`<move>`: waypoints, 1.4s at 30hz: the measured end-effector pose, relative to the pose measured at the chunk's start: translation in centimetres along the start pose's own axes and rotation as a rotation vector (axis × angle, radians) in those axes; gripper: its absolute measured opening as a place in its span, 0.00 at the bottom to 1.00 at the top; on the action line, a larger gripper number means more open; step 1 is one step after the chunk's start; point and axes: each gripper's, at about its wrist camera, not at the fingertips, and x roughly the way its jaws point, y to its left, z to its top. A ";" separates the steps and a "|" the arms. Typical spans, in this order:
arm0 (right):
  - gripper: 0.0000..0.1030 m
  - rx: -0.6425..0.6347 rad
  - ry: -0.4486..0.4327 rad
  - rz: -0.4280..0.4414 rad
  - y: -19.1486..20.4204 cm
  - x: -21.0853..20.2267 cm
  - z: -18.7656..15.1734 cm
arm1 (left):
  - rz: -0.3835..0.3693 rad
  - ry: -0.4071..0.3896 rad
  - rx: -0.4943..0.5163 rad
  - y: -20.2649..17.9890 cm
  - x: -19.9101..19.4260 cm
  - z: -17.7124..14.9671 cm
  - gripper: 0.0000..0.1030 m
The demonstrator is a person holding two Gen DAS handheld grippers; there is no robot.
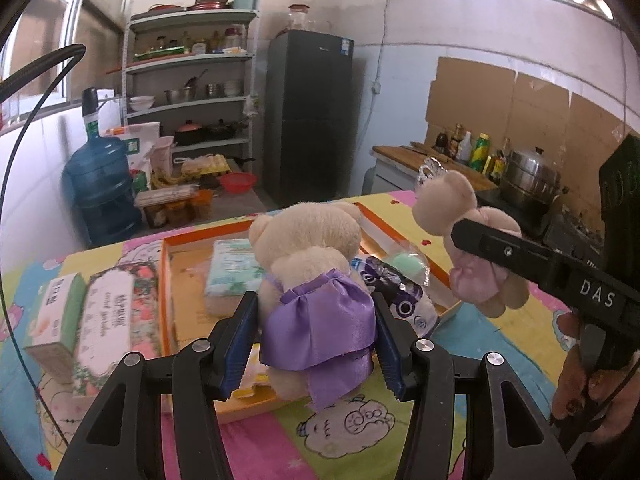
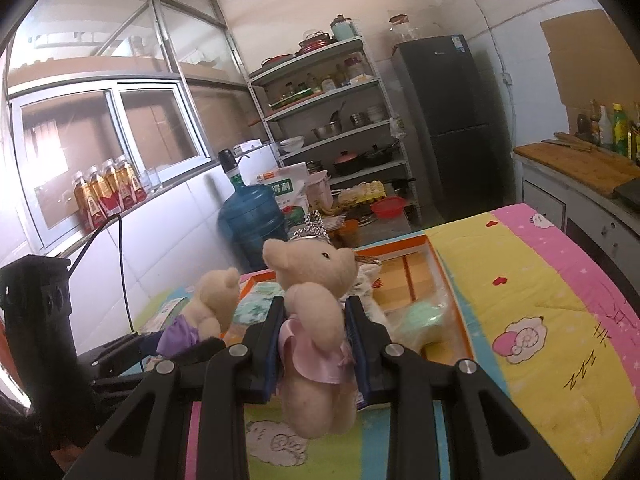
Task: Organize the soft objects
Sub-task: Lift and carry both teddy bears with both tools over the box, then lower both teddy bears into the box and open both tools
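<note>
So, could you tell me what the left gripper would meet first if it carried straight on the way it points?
Probably the tissue pack in the orange box, just past the purple-dressed bear in its jaws; depth is unclear.

Your left gripper (image 1: 316, 344) is matte black plastic, with silver round screws on its four linkage arms and ribbed blue pads (image 1: 236, 344) lining the jaws. Your right gripper (image 2: 316, 344) matches it; its body carries white "DAS" lettering. Black cables (image 1: 24, 128) arc at nine o'clock.
</note>
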 end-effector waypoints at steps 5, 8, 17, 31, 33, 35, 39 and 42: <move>0.29 0.005 0.004 0.007 -1.2 0.7 0.4 | 0.006 0.014 0.014 -0.9 1.6 0.3 0.54; 0.29 0.002 0.008 0.012 -1.7 1.2 0.7 | 0.013 0.021 0.018 -1.3 2.5 0.6 0.54; 0.29 0.000 0.015 0.027 -3.1 3.5 2.1 | 0.028 0.054 0.020 -1.9 5.7 1.1 0.54; 0.29 -0.006 0.097 -0.007 -4.3 8.8 2.3 | 0.033 0.100 -0.002 -1.5 9.4 0.7 0.54; 0.29 -0.005 0.110 -0.009 -4.4 9.4 2.2 | 0.030 0.102 -0.005 -1.5 9.7 0.7 0.54; 0.29 -0.004 0.123 -0.011 -4.6 10.1 2.1 | 0.025 0.103 -0.010 -1.4 10.0 0.6 0.54; 0.30 -0.010 0.145 -0.022 -4.7 11.1 1.9 | 0.020 0.108 -0.019 -1.1 10.7 0.4 0.54; 0.30 -0.016 0.164 -0.029 -4.7 11.8 1.7 | 0.017 0.113 -0.025 -0.9 11.0 0.3 0.54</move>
